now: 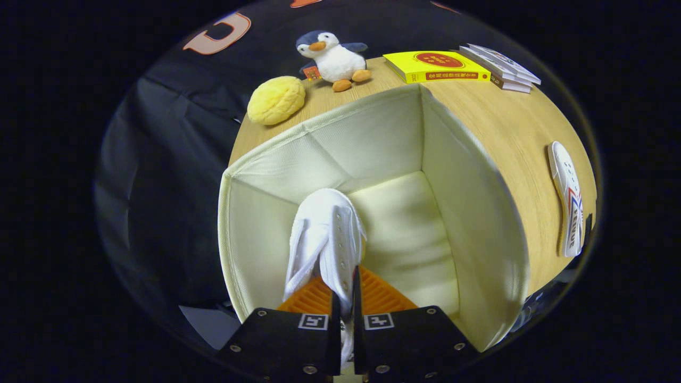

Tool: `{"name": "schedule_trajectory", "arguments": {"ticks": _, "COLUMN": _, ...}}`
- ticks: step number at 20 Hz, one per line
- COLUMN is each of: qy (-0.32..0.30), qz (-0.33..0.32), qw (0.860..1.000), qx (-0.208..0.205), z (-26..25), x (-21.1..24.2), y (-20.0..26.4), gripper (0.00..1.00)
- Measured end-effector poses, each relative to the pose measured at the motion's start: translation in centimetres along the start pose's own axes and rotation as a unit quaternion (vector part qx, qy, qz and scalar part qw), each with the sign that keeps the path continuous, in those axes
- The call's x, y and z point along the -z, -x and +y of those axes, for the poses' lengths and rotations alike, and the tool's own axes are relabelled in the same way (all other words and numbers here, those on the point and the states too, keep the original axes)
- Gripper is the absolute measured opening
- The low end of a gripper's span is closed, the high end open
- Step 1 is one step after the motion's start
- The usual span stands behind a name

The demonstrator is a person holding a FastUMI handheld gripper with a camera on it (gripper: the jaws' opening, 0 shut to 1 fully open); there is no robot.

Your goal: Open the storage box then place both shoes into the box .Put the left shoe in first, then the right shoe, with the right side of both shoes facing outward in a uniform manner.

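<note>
We see a white shoe (pixel 325 239) hanging inside the open cream box (pixel 468 213), pinched at its upper edge by our claw (pixel 346 314). The second shoe (pixel 566 205) lies on the desk (pixel 505 127) beside the box.

**Wooden table against a dark cloth wall**

A light wooden table (pixel 511 138) stands before the booth's black cloth wall (pixel 175 138), which hangs in soft folds. Along the far edge sit a plush penguin (pixel 334 58), a yellow bun-shaped toy (pixel 276 100), a yellow book (pixel 433 66) and a small stack of what look like thin booklets (pixel 500 68). The light falls evenly, with mild shadows.
</note>
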State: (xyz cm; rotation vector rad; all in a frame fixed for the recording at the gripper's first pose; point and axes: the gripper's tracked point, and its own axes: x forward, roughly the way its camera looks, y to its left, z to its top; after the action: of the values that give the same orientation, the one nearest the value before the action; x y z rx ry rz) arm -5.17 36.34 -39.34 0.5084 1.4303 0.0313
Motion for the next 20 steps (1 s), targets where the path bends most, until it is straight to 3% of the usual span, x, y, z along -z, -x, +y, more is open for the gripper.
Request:
{"name": "schedule_trajectory", "arguments": {"ticks": 2, "qy": 0.000, "qz": 0.029, "qw": 0.999, "qx": -0.026, "z": 0.7, "x": 1.2, "y": 0.4, "gripper": 0.27}}
{"name": "schedule_trajectory", "arguments": {"ticks": 3, "qy": 0.007, "qz": 0.031, "qw": 0.999, "qx": -0.040, "z": 0.9, "x": 1.1, "y": 1.1, "gripper": 0.41}}
{"name": "schedule_trajectory", "arguments": {"ticks": 6, "qy": 0.036, "qz": 0.014, "qw": 0.997, "qx": -0.073, "z": 0.9, "x": 0.3, "y": 4.0, "gripper": 0.68}}
{"name": "schedule_trajectory", "arguments": {"ticks": 9, "qy": 0.059, "qz": -0.021, "qw": 0.993, "qx": -0.103, "z": -0.3, "x": -1.1, "y": 8.1, "gripper": 0.86}}
{"name": "schedule_trajectory", "arguments": {"ticks": 14, "qy": 0.092, "qz": -0.112, "qw": 0.987, "qx": -0.074, "z": -6.6, "x": -5.5, "y": 13.4, "gripper": 0.95}}
{"name": "schedule_trajectory", "arguments": {"ticks": 20, "qy": 0.089, "qz": -0.152, "qw": 0.984, "qx": 0.024, "z": -18.8, "x": -7.3, "y": 15.9, "gripper": 0.96}}
